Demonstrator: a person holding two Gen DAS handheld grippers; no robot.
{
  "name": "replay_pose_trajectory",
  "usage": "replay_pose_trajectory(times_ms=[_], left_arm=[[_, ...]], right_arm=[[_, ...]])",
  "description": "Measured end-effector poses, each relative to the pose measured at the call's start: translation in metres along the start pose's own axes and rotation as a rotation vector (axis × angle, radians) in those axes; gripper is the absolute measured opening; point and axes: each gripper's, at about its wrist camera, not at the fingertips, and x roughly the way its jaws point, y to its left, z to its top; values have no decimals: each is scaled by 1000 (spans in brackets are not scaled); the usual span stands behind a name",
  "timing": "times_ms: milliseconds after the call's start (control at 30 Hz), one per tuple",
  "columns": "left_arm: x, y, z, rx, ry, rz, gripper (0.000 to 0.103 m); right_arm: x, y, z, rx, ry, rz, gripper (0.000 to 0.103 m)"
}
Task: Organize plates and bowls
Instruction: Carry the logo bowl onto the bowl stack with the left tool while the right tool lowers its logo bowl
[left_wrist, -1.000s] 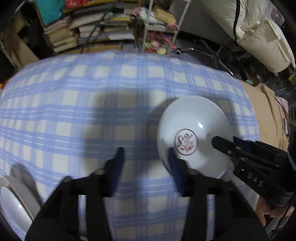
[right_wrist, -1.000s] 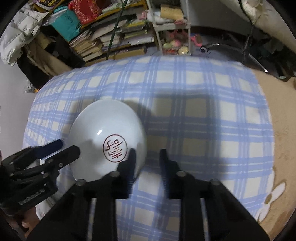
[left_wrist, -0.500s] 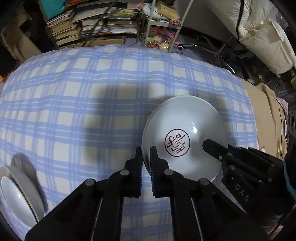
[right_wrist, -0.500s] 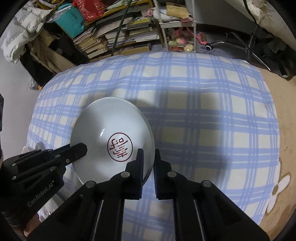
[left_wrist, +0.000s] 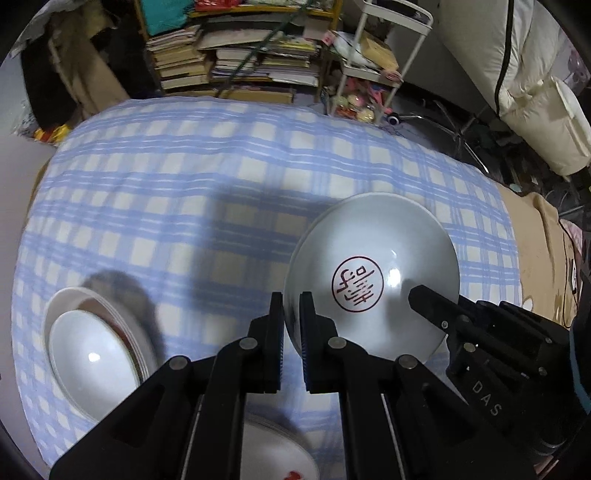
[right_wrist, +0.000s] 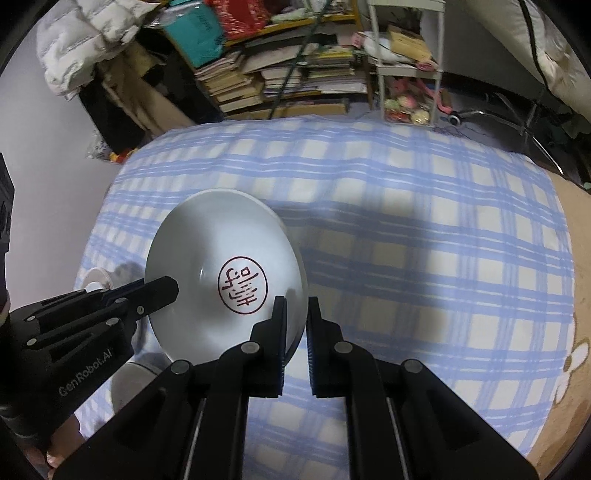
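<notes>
Now both grippers share one bowl above the checked cloth; left gripper jaws clamped on its left rim; right gripper jaws clamped opposite; stacked dishes sit left.

Bowl held over the bed between two grippers

The bowl sits between the left hand-held gripper and right hand-held gripper; stacked bowls lie on the bed to its left.
</notes>
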Motion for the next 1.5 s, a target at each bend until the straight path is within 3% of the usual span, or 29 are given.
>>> replay_pose_trajectory(times_ms=[333, 867, 1500], left_arm=[[-37, 55, -22, -28, -44, 70, 9], [-54, 139, -56, -94, -65, 134, 11], [-41, 194, -96, -214, -94, 98, 12]], right_arm=[[-4, 65, -5, -63, -27, 57, 11], [13, 160, -17, -185, -15, 103, 12], [59, 203, -38, -263, 15, 126, 12]])
